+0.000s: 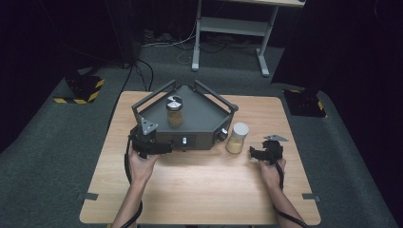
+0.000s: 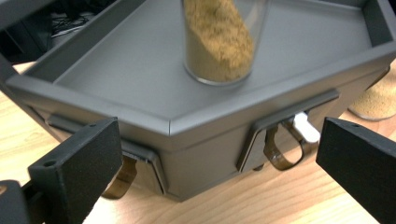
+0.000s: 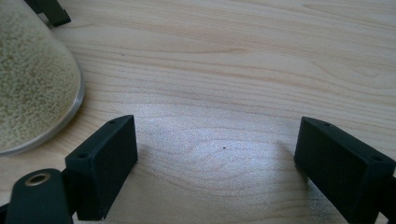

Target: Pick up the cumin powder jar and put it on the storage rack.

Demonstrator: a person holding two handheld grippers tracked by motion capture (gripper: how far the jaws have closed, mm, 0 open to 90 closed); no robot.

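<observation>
A pale wooden desk (image 1: 199,190) stands on grey carpet, with dark curtains around it and a second light frame table (image 1: 233,23) at the back.

The left tongs (image 1: 151,141) sit at the front left corner of a dark grey angular tray (image 1: 199,118), released, jaws spread wide to either side of that corner without touching it. In the left gripper view the tray's front wall (image 2: 205,140) shows a small white switch (image 2: 306,127) and bronze-coloured metal clips below its rim. A clear jar (image 1: 174,111) of brownish grain stands upright on the tray floor, capped with a silver and black lid; in the left gripper view its base (image 2: 219,42) rests just behind the front rim.

The right tongs (image 1: 259,153) hover low over bare wood on the right side, also released, jaws well apart and holding nothing. Near them, to their left and just beside the tray's right front corner, a second jar (image 1: 237,137) with a white lid stands on the desk, filled with paler grain; its curved side (image 3: 32,93) edges into the right gripper view.
</observation>
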